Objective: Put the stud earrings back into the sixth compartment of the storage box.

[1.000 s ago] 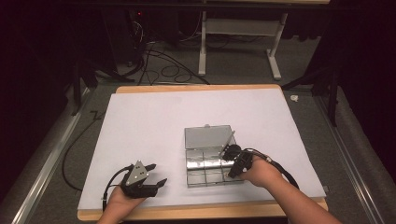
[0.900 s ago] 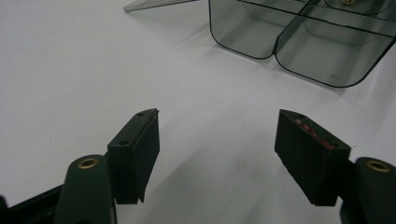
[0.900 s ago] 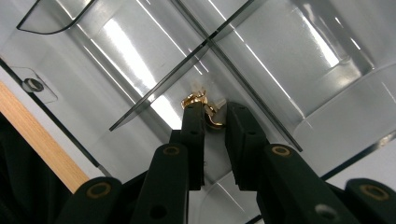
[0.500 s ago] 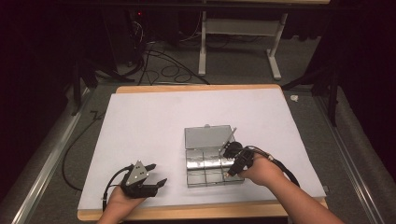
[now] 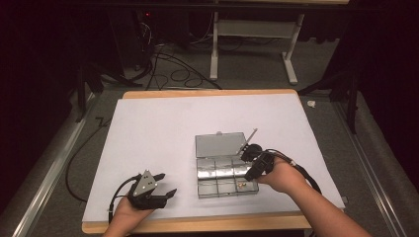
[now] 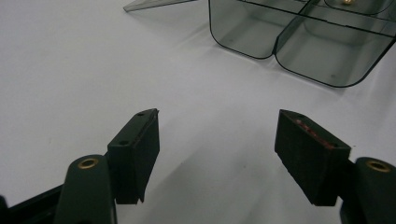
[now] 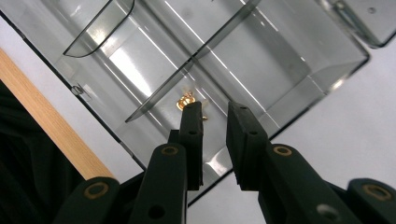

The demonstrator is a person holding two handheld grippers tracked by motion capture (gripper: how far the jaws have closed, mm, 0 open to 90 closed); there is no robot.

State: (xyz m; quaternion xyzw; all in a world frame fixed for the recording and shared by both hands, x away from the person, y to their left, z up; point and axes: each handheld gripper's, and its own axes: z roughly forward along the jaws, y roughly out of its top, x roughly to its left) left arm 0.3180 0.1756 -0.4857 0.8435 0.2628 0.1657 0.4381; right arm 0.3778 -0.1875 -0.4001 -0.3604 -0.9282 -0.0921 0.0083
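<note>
Right gripper (image 7: 214, 108) poised over clear compartment box (image 5: 225, 170) near desk's front edge, jaws narrowly parted, gripping nothing. Small gold piece (image 7: 187, 101) lying loose below. Left gripper (image 6: 217, 154) resting by front-left corner, jaws wide, empty.

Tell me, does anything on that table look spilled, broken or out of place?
Nothing stands out. The clear plastic box sits flat with its lid open, and one small gold piece lies inside a compartment, not spilled.

1. We note a wooden table (image 5: 207, 94) topped by a white sheet (image 5: 163, 128).
2. We see grey carpet (image 5: 44, 163) around it, with black cables (image 5: 168, 64) strewn behind.
3. A white frame (image 5: 252, 39) stands beyond; the far room is dark.
4. Metal rails (image 5: 44, 182) flank both sides.
</note>
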